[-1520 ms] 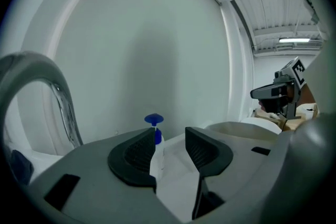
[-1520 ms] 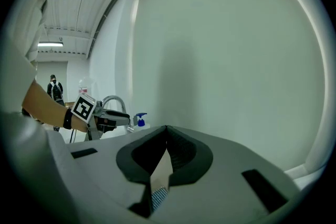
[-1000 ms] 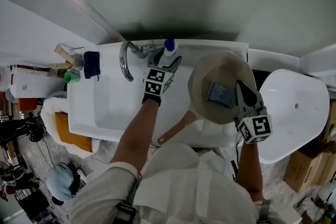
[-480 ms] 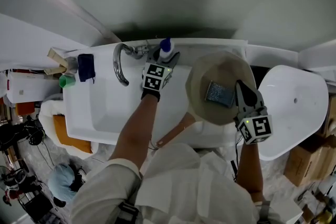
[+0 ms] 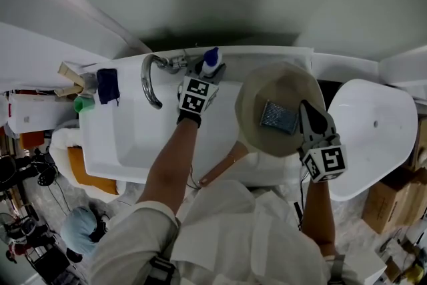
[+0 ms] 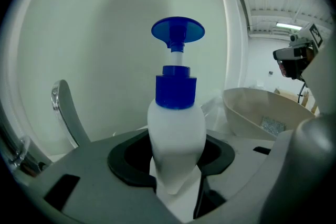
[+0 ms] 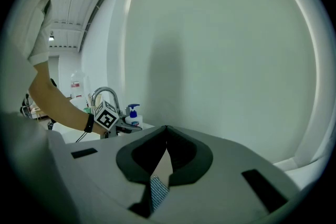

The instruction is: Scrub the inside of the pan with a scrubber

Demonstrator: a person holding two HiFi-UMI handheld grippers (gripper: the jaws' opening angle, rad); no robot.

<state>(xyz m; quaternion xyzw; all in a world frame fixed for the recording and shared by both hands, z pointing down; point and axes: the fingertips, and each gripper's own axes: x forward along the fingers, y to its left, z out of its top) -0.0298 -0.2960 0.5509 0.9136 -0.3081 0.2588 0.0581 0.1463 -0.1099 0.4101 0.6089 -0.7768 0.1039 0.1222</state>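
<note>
Head view, scrubbing not yet under way.

**Left gripper** (image 5: pixel 207 75): upper centre of frame, at the back rim of the sink (image 5: pixel 133 137), just right of the faucet (image 5: pixel 148 80). Its jaws have just been closing and now sit around the white body of a pump bottle (image 6: pixel 176 128). The pads lie against both of the bottle's flanks. The bottle stands upright, blue pump head on top.

**Right gripper** (image 5: pixel 303 107): centre right, reaching into the pan (image 5: pixel 277 85). The jaw tips are pressed together. In its own view the scrubber's mesh shows through the slit below the tips. I cannot tell whether a corner is nipped.

**Task's thing:** the scrubber (image 5: pixel 279 117) is a flat grey mesh rectangle lying on the pan's inside, at centre right.
- Its long axis runs roughly left to right, dipping slightly to the right.
- It lies just left of the right gripper's tips, and well to the right of and below the left gripper.
- The right hand is plainly the nearer.
- The pan's handle (image 5: pixel 220 168) points to the lower left.

**Judgement:** soap comes first, so the bottle must travel right and down the frame to the pan.

**Writing:** the bottle shows a blue label in the right gripper view, too small to read. The side facing the left gripper is plain white. No brand is legible.
</note>
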